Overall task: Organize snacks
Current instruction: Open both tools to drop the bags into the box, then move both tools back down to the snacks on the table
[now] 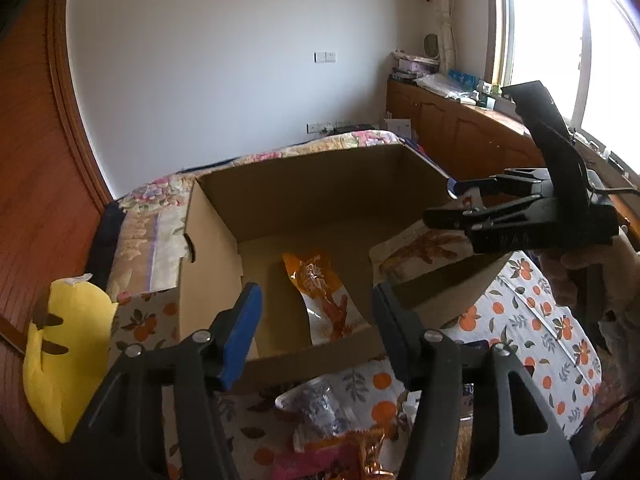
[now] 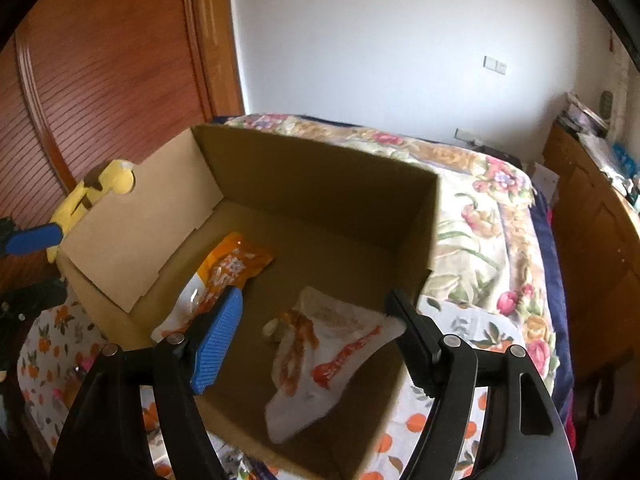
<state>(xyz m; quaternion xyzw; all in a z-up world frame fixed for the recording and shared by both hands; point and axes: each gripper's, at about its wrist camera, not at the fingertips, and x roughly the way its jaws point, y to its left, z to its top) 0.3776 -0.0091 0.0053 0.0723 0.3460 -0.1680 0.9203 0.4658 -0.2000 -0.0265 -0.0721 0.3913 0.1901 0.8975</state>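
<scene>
While both grippers hang over the cardboard box (image 2: 320, 184) on the bed, nothing's held. Far left, a yellow plush toy (image 1: 64, 352) lies beside the box, off-task. The left gripper (image 1: 316, 320) hovers w/ fingers spread wide and empty, near wall below it; loose snack packets (image 1: 340, 440) lie on the orange-print sheet (image 1: 532, 320) under it, outside the box.

Inside, an orange-and-white snack pouch (image 2: 216, 280) lies flat toward the left wall; a white snack packet (image 2: 320, 360) w/ red print lies to its right, blurred, poss. just dropped. The right gripper (image 2: 316, 328) is above it, fingers wide apart, gripping nothing.

Judgement: next packet probably comes from the loose pile; pinch by a flat edge, not the puffed middle, lift clear of the rim, set beside the others rather than on top.

Printed characters on the orange pouch are too blurred to read; no brand legible.
</scene>
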